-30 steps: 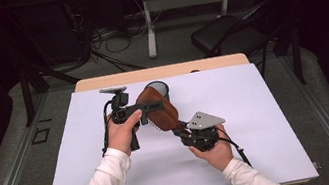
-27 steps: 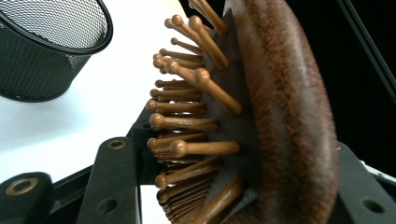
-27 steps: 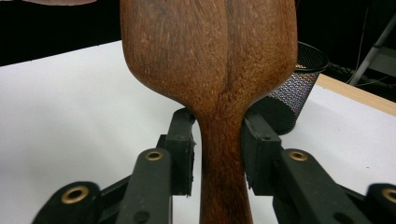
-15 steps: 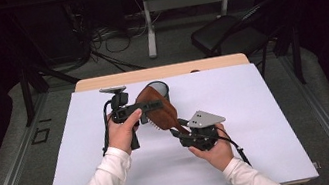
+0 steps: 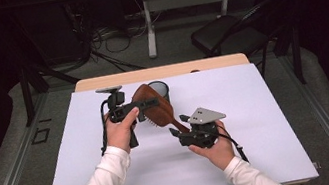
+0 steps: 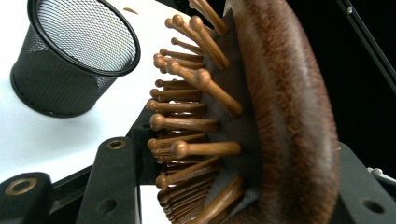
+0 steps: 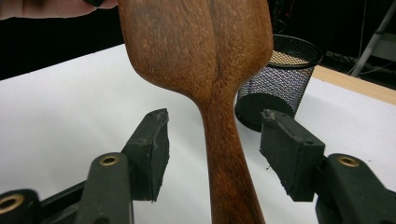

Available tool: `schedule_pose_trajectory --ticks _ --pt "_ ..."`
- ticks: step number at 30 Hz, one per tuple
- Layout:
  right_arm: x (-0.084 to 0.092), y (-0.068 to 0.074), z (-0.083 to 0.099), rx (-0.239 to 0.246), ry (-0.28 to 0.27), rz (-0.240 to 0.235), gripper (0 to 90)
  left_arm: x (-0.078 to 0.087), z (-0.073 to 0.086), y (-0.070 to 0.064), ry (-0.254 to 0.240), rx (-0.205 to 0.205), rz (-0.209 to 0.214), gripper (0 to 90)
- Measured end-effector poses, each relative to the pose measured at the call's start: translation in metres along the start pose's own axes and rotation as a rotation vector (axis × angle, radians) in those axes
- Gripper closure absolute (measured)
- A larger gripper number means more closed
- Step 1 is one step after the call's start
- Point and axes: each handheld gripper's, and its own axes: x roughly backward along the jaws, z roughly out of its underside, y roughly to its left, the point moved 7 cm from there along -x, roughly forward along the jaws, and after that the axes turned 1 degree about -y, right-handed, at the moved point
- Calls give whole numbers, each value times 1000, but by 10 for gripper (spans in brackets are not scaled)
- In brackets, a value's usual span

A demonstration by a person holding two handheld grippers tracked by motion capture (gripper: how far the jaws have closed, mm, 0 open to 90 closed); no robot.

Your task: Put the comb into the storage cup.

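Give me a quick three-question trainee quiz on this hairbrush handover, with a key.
1. True or false: the left gripper is clamped on the head of the wooden hairbrush.
2. The right gripper's fingers are: A) pressing the handle, B) apart either side of it, C) away from it.
3. What stands on the table behind the brush?

Key: 1 true. 2 B; its jaws have just been opening. 3 a black mesh cup.

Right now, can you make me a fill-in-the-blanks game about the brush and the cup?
1. The left tongs are shut on the ____ of the brush.
2. The right tongs stand ____ around its handle.
3. The mesh cup is coloured ____.
4. The cup stands on the ____ table.

Missing words: head; open; black; white
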Motion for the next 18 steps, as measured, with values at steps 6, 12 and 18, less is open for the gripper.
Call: schedule_pose_trajectory --ticks 6,12,18 --pt "2 -2 -5 -9 -6 8 377 2 -2 1 -20 -4 -8 487" --pt "3 -7 -9 -2 0 18 354 3 -5 2 -36 -1 -14 487" --pt "4 -9 -11 4 19 11 351 6 -7 4 -46 0 -22 487"
